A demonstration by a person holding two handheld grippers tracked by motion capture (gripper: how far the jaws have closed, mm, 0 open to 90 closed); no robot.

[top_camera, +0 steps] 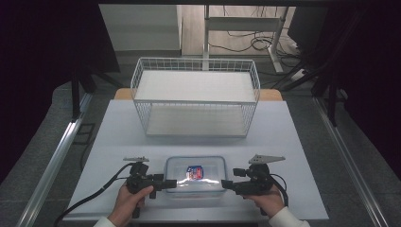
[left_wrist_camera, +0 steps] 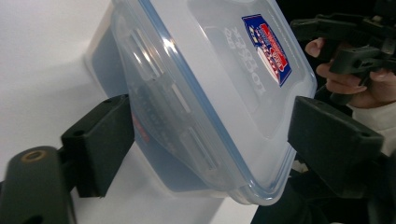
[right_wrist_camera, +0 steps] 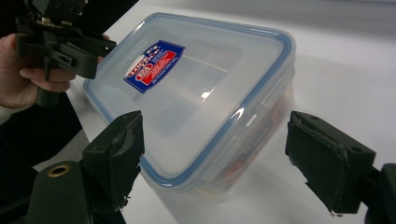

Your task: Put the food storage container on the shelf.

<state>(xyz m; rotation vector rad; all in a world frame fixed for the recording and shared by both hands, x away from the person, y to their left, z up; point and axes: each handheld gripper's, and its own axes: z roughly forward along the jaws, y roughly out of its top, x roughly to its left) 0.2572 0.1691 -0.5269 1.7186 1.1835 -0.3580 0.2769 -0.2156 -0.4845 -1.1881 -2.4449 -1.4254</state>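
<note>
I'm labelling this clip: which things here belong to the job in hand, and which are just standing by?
In the job:
- clear lidded food container
- left hand-held gripper, open at its left end
- right hand-held gripper, open at its right end

Standing by:
- white wire basket, behind the container

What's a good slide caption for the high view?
Left gripper and right gripper flank a lidded clear plastic container before a white wire basket.

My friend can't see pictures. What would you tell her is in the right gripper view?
A clear plastic container with a blue-rimmed lid and a red and blue label sits on a white table, between the right gripper's two open black jaws. At the upper left, a hand holds the left gripper.
</note>
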